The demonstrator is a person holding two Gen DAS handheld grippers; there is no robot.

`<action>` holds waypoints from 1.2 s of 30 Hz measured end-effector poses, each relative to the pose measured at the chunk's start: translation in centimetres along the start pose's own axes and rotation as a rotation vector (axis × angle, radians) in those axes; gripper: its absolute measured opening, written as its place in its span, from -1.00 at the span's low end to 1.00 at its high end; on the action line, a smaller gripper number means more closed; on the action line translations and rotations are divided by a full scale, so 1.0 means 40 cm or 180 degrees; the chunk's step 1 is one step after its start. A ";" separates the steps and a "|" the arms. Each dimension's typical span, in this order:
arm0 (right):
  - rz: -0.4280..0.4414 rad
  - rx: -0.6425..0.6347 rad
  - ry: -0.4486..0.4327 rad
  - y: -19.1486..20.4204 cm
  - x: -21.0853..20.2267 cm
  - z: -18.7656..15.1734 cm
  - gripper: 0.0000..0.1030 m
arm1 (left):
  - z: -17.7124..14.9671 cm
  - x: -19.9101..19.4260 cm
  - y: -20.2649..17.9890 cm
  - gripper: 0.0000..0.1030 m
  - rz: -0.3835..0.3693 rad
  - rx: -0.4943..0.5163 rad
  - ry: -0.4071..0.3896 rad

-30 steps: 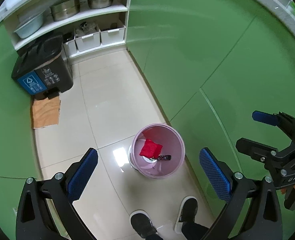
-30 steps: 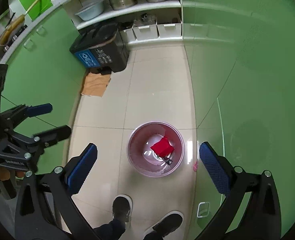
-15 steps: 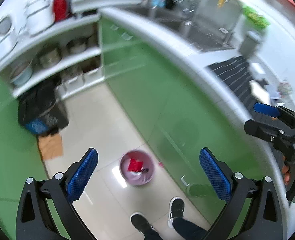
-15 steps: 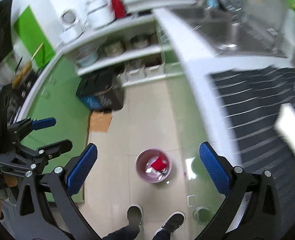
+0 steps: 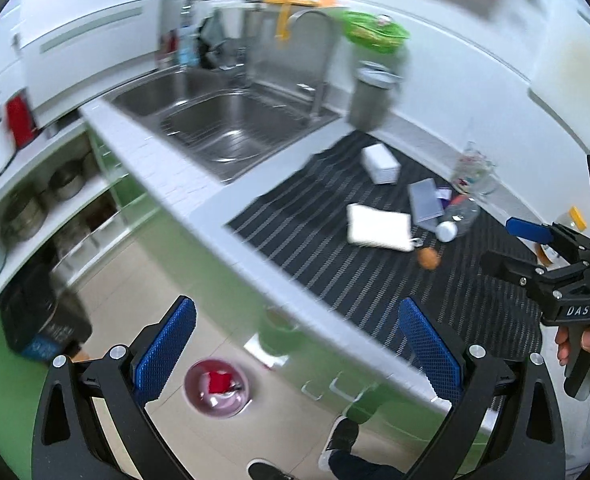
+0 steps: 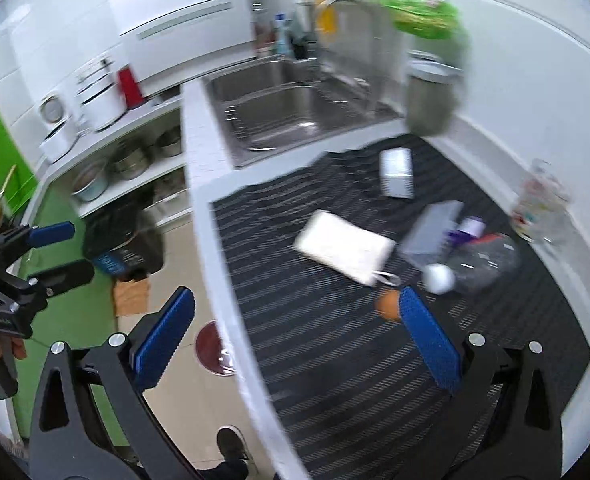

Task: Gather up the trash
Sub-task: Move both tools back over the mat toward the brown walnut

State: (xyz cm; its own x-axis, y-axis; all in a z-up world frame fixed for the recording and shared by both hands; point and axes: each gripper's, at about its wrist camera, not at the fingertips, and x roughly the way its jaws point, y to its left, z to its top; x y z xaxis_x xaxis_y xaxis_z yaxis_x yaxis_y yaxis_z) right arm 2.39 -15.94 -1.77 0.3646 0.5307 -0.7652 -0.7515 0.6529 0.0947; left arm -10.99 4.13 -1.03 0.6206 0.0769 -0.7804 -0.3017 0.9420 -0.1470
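- Change of view: a second ago both wrist cameras look straight down at the pink waste bin [image 5: 217, 388] on the floor; now both are raised and tilted toward the tabletop [image 5: 375, 280], so the bin sits small at the lower edge of the left view and is half hidden by the tabletop's edge in the right view [image 6: 211, 348]
- Meaning for the task: the bin already holds a red wrapper [image 5: 219, 381]; judged from this, one deposit is complete and the next piece of trash is being sought
- Left gripper [image 5: 295, 344]: fingers spread wide, nothing between them; it hangs over the floor beside the green cabinet front
- Right gripper [image 6: 295, 332]: fingers spread wide and empty; its right finger [image 6: 429, 340] overlaps a small orange-brown object [image 6: 387, 306] in the view, contact not determinable
- Remaining clutter on the dark striped mat [image 6: 335, 360]: white flat packet [image 6: 345, 246]; grey box [image 6: 431, 232]; crushed clear plastic bottle with white cap [image 6: 479, 262]; white carton [image 6: 395, 172]; clear glass jar [image 6: 539, 204] near the wall
- Surroundings: steel sink [image 5: 219, 124] and a grey canister [image 5: 371, 96] beyond the mat; a black recycling bin [image 6: 123, 244] on the floor
- Obstruction: the tabletop's edge stands between trash and waste bin; motion blur leaves small items indistinct
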 end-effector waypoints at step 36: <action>-0.0216 0.0229 0.0819 -0.181 0.386 -0.056 0.24 | 0.133 0.420 -0.155 0.89 -0.0411 0.0487 0.0700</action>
State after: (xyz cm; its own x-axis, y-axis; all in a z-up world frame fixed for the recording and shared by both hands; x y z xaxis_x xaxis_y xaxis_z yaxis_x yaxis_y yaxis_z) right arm 12.22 -13.70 -15.69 0.2543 0.3355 -0.9071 -0.6858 0.7238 0.0755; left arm 5.15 1.30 -10.00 0.4700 -0.1038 -0.8765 -0.1074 0.9790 -0.1735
